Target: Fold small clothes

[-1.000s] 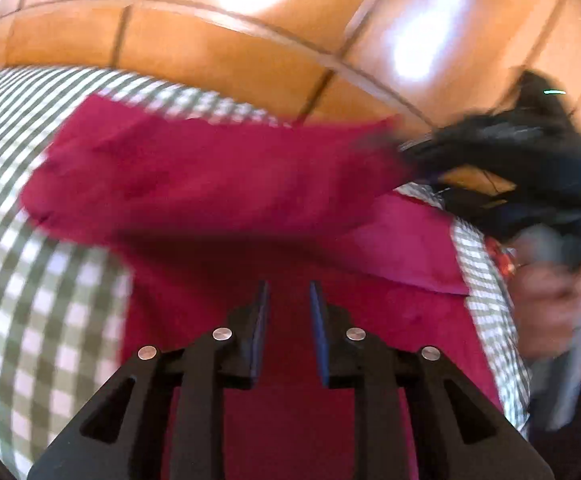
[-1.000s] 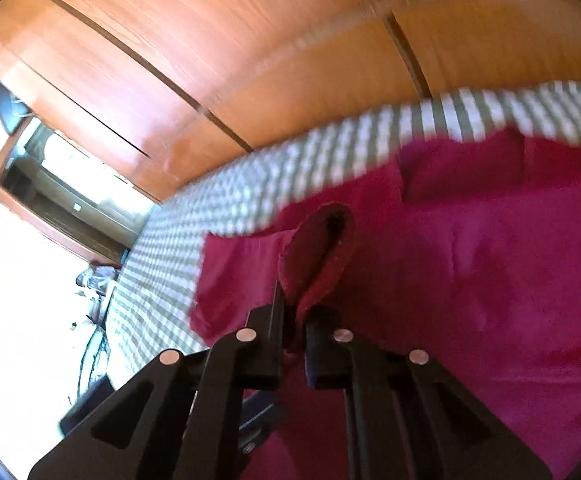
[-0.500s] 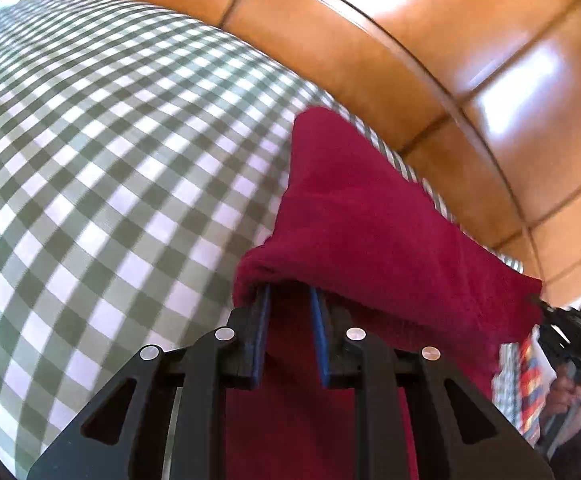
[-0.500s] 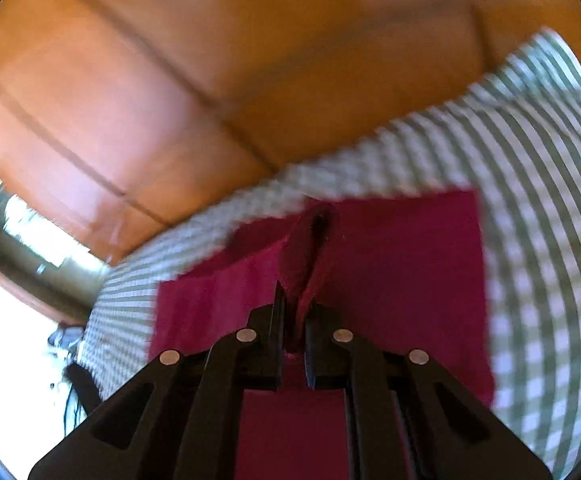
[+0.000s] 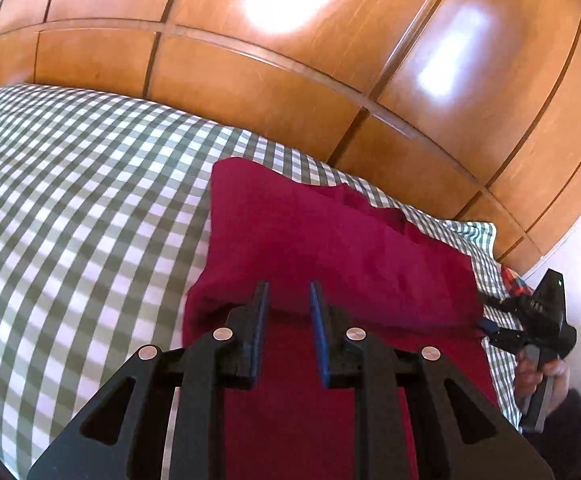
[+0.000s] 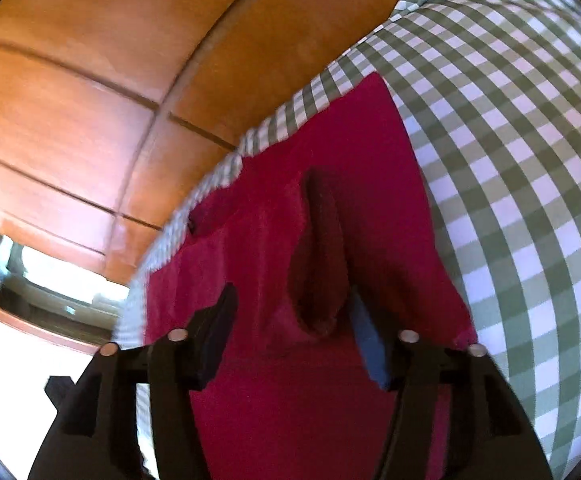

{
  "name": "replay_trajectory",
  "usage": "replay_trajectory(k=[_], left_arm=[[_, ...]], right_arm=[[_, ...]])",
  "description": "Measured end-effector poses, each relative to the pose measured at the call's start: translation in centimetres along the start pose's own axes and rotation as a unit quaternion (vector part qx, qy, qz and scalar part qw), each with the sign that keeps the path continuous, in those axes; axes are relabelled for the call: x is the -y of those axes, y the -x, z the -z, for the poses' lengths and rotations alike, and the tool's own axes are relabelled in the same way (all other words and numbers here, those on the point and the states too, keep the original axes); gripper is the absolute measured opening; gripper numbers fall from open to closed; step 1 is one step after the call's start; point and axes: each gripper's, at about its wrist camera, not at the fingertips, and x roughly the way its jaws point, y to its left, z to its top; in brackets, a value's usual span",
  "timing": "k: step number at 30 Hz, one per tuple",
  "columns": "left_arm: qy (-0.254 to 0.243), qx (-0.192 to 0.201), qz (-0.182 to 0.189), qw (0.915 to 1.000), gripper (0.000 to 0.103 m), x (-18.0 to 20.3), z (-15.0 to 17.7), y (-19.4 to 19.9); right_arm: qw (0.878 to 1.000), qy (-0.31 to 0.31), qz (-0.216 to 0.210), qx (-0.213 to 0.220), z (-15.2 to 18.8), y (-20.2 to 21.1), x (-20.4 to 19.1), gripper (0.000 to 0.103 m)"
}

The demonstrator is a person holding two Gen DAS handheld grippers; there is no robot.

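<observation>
Dark red garment (image 5: pixel 330 240) spread on green-and-white checked bedcover (image 5: pixel 70 208), top layer folded over, fold edge lying just ahead of the left gripper's tips. Behind the bed, glossy wooden panelled wall (image 5: pixel 290 60).

Left gripper (image 5: pixel 288 298): jaws parted by a narrow gap, nothing pinched between them, red cloth visible through the gap and lying below; tips near or perhaps brushing the fold edge, hard to say through the fisheye.

Right gripper (image 6: pixel 290 308): jaws just opened wide, now released. A raised pucker of red cloth (image 6: pixel 318 256) standing between them, closer to the blue-padded right finger (image 6: pixel 366 340), possibly touching it, not pressed from both sides. Same gripper seen from the left wrist view at the far right edge of the garment (image 5: pixel 530 320), carried by a hand (image 5: pixel 538 376) with a dark sleeve (image 5: pixel 570 412).

Garment's far corner near the bedcover's edge by the wall in the right wrist view; checked cover running off to the right. Slight motion blur there.
</observation>
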Motion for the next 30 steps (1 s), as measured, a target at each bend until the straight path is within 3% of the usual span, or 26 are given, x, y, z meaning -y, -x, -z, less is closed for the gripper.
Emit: replay_trajectory(k=[1,2,4,6,8,9,11,12,13,14,17,21,27,30], left_arm=[[-0.002,-0.007,-0.008,0.9999,0.019,0.0,-0.2,-0.8],[-0.004,-0.022,-0.03,0.9993,0.019,-0.1,0.0,-1.9],[0.003,-0.05,-0.037,0.998,0.019,-0.7,0.8,-3.3],[0.019,-0.082,-0.054,0.995,0.019,-1.8,2.1,-4.6],[0.024,-0.075,-0.044,0.9959,0.019,-2.3,3.0,-4.3],[0.029,-0.077,-0.037,0.9959,0.019,-2.4,2.9,-3.9],[0.053,-0.07,-0.007,0.9961,0.019,-3.0,2.2,-2.7],[0.059,-0.063,0.002,0.9963,0.019,-3.3,1.8,-2.2],[0.066,-0.05,0.01,0.9965,0.019,-3.8,1.0,-1.5],[0.072,-0.041,0.016,0.9964,0.02,-4.3,0.2,-1.1],[0.082,-0.022,-0.001,0.9964,0.036,-5.7,-2.1,-0.8],[0.107,-0.031,0.014,0.9937,0.046,-7.4,-5.1,-2.8],[0.144,-0.093,0.05,0.9839,0.046,-8.8,-7.4,-8.6],[0.147,-0.113,0.064,0.9806,0.046,-8.6,-7.5,-10.4]], right_arm=[[1.0,0.008,0.016,0.004,0.2,0.0,-0.3,0.009],[0.999,0.017,0.023,0.017,0.5,0.4,-0.2,0.009],[0.998,0.035,0.033,0.037,1.0,1.2,-0.6,0.007],[0.995,0.056,0.082,0.032,1.7,1.2,-0.3,0.007],[0.991,0.076,0.106,0.024,2.3,0.8,0.1,0.007],[0.991,0.08,0.106,0.029,2.5,1.1,-0.1,0.009],[0.991,0.077,0.099,0.042,2.6,1.6,-0.4,0.028],[0.99,0.076,0.1,0.059,2.7,2.2,-0.7,0.048],[0.988,0.081,0.108,0.078,2.9,3.0,-1.2,0.054],[0.984,0.093,0.121,0.093,3.1,3.7,-1.8,0.054],[0.976,0.13,0.124,0.119,3.9,4.6,-4.0,0.056],[0.963,0.203,0.134,0.114,5.3,2.9,-7.3,0.06],[0.946,0.254,0.185,0.084,6.3,-2.1,-8.0,0.06],[0.946,0.249,0.192,0.078,6.4,-3.3,-7.1,0.061]])
